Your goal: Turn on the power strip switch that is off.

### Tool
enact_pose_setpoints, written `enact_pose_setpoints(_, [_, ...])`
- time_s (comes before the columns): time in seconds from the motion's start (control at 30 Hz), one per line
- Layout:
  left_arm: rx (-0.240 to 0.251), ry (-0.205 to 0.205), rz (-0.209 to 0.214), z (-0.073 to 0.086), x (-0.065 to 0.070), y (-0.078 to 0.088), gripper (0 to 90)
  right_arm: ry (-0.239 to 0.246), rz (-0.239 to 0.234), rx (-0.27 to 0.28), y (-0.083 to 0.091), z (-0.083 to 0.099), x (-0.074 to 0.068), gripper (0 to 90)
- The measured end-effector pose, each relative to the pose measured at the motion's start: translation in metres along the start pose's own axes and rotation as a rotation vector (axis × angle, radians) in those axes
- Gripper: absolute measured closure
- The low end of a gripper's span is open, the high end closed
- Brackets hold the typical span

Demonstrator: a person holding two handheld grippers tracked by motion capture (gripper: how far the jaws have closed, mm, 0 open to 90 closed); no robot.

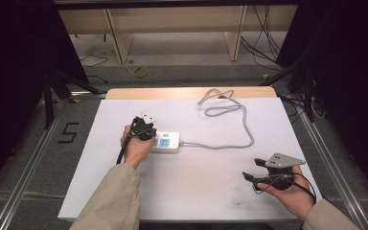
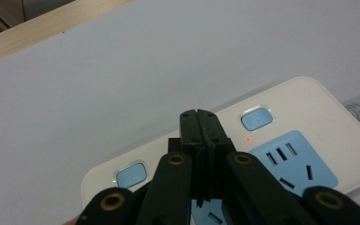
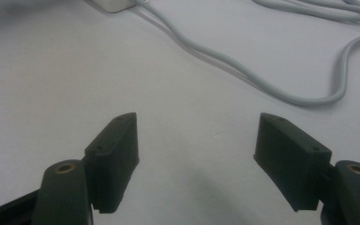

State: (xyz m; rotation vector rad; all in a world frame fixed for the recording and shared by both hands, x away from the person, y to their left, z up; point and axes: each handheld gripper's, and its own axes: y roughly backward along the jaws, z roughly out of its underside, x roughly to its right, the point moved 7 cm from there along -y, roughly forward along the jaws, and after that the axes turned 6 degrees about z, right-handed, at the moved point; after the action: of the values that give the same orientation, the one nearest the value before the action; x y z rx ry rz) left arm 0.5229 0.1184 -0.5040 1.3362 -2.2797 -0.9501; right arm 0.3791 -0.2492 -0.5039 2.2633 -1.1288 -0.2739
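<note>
A white power strip [image 1: 168, 142] with blue sockets and blue switches lies on the white table sheet. Its grey cable [image 1: 230, 125] loops back to the table's far edge. My left gripper [image 1: 143, 128] hangs over the strip's left end, and its jaws are pressed together with nothing between them. In the left gripper view the shut tips [image 2: 199, 125] hover just above the power strip [image 2: 309, 108], between two blue switches [image 2: 257, 119], and a small red light glows beside them. My right gripper [image 1: 251, 168] rests at the table's front right with jaws wide apart and empty [image 3: 197, 159].
The white sheet [image 1: 196, 182] covers a wooden table whose far edge [image 1: 172, 92] shows bare. A grey cable [image 3: 262, 77] curves across the right gripper view. Metal rails run along both sides of the table. Shelving and loose wires stand on the floor behind.
</note>
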Motion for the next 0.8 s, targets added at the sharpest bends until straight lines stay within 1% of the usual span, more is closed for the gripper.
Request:
enact_pose_setpoints(0.13, [-0.010, 0.002, -0.009, 0.0018, -0.0031, -0.0025, 89.9, 0.005, -0.003, 0.002, 0.0003, -0.0005, -0.0011, 31.1])
enact_pose_setpoints(0.23, [-0.010, 0.004, -0.007, 0.0019, -0.0028, -0.0041, 89.9, 0.003, -0.001, 0.001, 0.0003, -0.0003, -0.0007, 31.1])
enact_pose_setpoints(0.33, [-0.018, -0.004, -0.008, 0.0021, -0.0017, -0.0048, 89.9, 0.004, -0.002, 0.003, 0.0005, -0.0006, -0.0009, 31.1])
enact_pose_setpoints(0.67, [-0.008, 0.013, 0.003, 0.0003, -0.0008, -0.0071, 89.9, 0.005, -0.004, 0.001, 0.0005, -0.0006, -0.0011, 31.1])
enact_pose_setpoints(0.8, [-0.022, -0.001, -0.007, -0.0003, 0.0005, -0.0076, 89.9, 0.008, -0.004, 0.000, 0.0002, -0.0005, -0.0011, 31.1])
